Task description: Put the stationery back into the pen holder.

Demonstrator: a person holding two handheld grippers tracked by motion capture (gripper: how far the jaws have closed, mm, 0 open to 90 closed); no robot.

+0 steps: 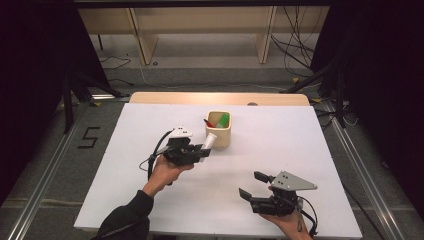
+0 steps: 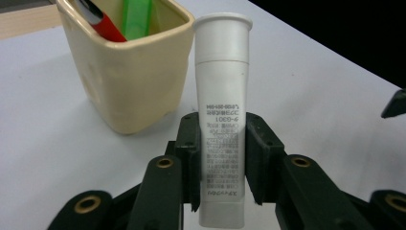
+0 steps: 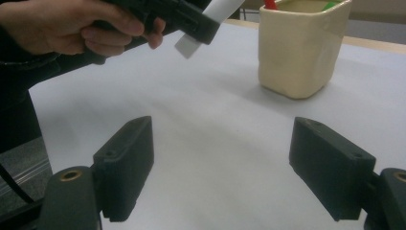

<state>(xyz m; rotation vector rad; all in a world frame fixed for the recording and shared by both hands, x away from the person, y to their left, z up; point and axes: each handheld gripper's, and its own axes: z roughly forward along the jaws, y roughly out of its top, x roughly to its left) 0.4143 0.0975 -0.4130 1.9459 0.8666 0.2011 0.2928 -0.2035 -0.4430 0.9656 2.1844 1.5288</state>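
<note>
High view: left hand [image 1: 167, 172] comes up from the bottom edge in a dark sleeve, forearm angled up and to the right. Left gripper [image 1: 204, 150] points right toward the cream cup [image 1: 220, 134], jaws clamped on a white tube [image 1: 210, 141]. The tube's cap end lies against the cup's near-left wall, below its rim. The cup stands mid-table on the white table [image 1: 150, 200], with a red item [image 1: 208, 122] and a green item [image 1: 224, 118] inside. Right hand [image 1: 287, 222] is low at the bottom right, well apart from the cup. Right gripper [image 1: 250, 185] points left, jaws spread, nothing between them.

Left gripper view: both jaws press the tube [image 2: 221, 124] at its printed lower half. Cap end leads and sits just beside the cup [image 2: 129, 76].

Right gripper view: jaws stand wide with bare table [image 3: 215, 143] between them. Farther off, the left hand [image 3: 72, 26] grips its tool. The tube's flat tail [image 3: 187, 47] sticks out below it, tilted. The cup [image 3: 299, 52] is at upper right.
</note>
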